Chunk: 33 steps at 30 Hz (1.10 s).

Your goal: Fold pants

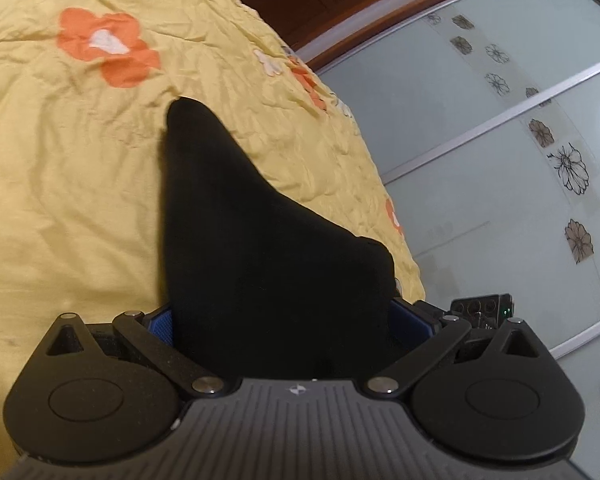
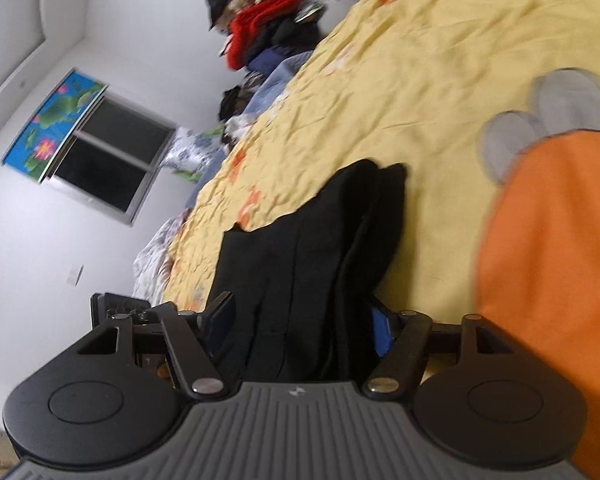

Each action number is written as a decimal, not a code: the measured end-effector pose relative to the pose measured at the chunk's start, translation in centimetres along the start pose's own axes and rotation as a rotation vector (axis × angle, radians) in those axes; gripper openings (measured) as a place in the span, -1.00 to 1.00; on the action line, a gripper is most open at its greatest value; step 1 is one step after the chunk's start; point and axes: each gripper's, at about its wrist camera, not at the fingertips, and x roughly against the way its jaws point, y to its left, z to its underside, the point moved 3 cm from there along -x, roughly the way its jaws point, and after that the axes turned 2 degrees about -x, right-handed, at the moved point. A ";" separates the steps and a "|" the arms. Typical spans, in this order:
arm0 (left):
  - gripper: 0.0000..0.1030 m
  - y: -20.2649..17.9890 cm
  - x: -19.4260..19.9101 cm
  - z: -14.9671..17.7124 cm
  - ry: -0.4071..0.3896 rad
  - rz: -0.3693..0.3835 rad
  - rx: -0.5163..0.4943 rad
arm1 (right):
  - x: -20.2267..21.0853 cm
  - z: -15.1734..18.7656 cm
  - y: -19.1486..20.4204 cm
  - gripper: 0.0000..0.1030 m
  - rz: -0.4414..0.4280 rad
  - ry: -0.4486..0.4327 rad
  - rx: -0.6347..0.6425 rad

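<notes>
I read both grippers as sitting at one end of the black pants (image 1: 236, 240), which lie on the yellow bedspread (image 1: 80, 160) and run away toward twelve o'clock. The left gripper (image 1: 282, 320) has the cloth bunched between its jaws, which stand fairly wide; the fabric fills the gap, so I cannot tell whether the blue pads (image 1: 162, 328) press on it. The right gripper (image 2: 300, 320) stands wide: its seven-o'clock finger (image 2: 220, 316) is clear of the cloth, so I judge nothing is pinched there. The pants (image 2: 320, 248) look doubled, leg on leg. A clothes pile (image 2: 268, 28) sits at eleven o'clock, well apart.
</notes>
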 end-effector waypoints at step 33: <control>-0.16 2.6 6.8 -4.0 -0.127 -0.542 -0.209 | -12.5 -0.4 8.2 -0.03 0.421 -0.090 0.284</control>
